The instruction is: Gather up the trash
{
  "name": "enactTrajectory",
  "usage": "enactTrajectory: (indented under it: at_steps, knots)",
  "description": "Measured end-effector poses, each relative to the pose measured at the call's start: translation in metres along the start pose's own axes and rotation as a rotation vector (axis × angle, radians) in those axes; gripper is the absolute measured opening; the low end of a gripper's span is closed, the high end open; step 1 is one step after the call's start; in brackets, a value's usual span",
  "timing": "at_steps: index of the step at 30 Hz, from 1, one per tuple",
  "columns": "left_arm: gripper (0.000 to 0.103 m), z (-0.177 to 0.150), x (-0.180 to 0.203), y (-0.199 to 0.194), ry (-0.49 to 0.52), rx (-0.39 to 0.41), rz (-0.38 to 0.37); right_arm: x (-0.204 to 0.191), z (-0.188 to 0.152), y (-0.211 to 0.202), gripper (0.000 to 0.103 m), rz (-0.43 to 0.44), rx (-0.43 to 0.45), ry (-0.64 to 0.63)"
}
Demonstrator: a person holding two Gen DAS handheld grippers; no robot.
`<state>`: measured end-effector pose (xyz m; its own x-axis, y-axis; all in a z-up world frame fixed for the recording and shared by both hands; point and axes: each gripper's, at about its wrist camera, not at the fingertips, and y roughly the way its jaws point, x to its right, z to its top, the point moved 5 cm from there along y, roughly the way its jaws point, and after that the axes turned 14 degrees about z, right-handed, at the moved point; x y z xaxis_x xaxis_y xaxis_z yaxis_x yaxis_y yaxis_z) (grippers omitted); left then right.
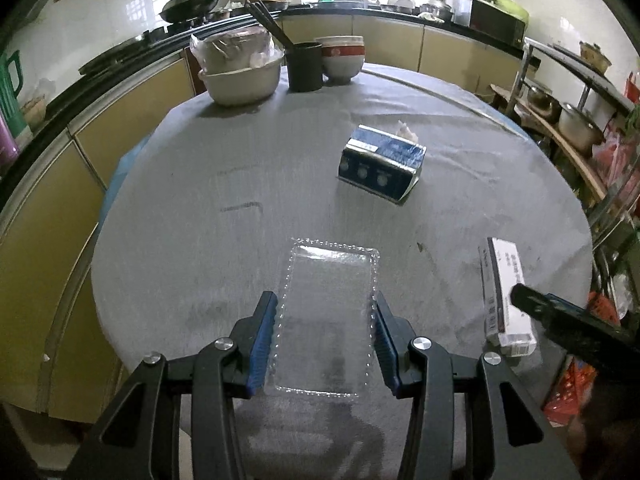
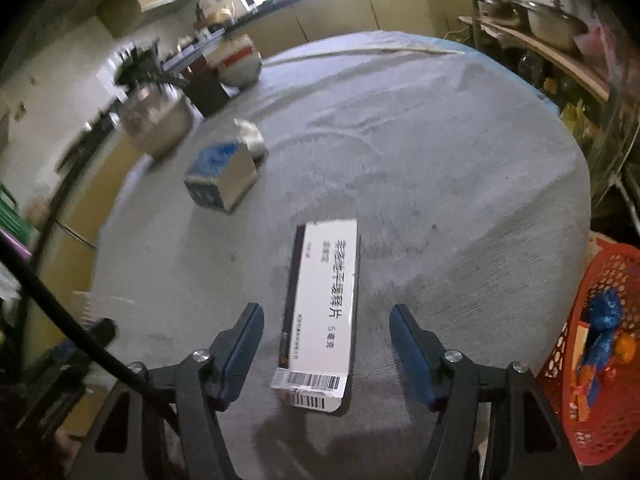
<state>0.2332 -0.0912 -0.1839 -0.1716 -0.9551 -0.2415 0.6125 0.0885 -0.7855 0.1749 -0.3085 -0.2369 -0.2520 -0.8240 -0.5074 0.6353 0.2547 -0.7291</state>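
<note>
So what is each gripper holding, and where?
Left gripper clamps the clear plastic tray by its long side edges. Right gripper holds nothing, open around the white box.

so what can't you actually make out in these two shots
- Right wrist view: the blue box and bowls behind it are smeared by motion blur; labels unreadable.
- Right wrist view: the red basket is cut off by the frame edge, so its full contents are unseen.
- Left wrist view: the right tongs show only one dark tip at the edge.
- Left wrist view: whether the clear plastic tray is lifted off the tablecloth.
</note>
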Motion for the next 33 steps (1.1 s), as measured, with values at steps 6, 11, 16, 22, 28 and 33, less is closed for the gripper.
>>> enactTrajectory:
  at_steps: [6, 11, 16, 22, 28, 33]
  knots:
    - [0.048, -0.002, 0.003, -0.003, 0.023, 0.021, 0.031, -0.009, -0.008, 0.025, 0.047, -0.147, -0.035, -0.102]
    - [0.048, 0.002, 0.001, -0.012, 0.023, 0.056, 0.061, -0.008, -0.012, 0.023, 0.047, -0.12, -0.034, -0.133]
    - [0.048, 0.005, 0.004, -0.022, 0.038, 0.088, 0.077, -0.009, -0.011, 0.005, 0.047, -0.077, 0.003, -0.131]
    - [0.048, 0.009, 0.014, -0.039, 0.062, 0.13, 0.082, -0.007, 0.002, -0.032, 0.047, 0.011, 0.09, -0.104]
    - [0.048, 0.011, 0.028, -0.054, 0.092, 0.164, 0.08, -0.003, -0.001, -0.061, 0.047, 0.058, 0.139, -0.099]
    - [0.048, 0.011, 0.039, -0.064, 0.111, 0.183, 0.079, 0.003, -0.01, -0.078, 0.047, 0.098, 0.166, -0.1]
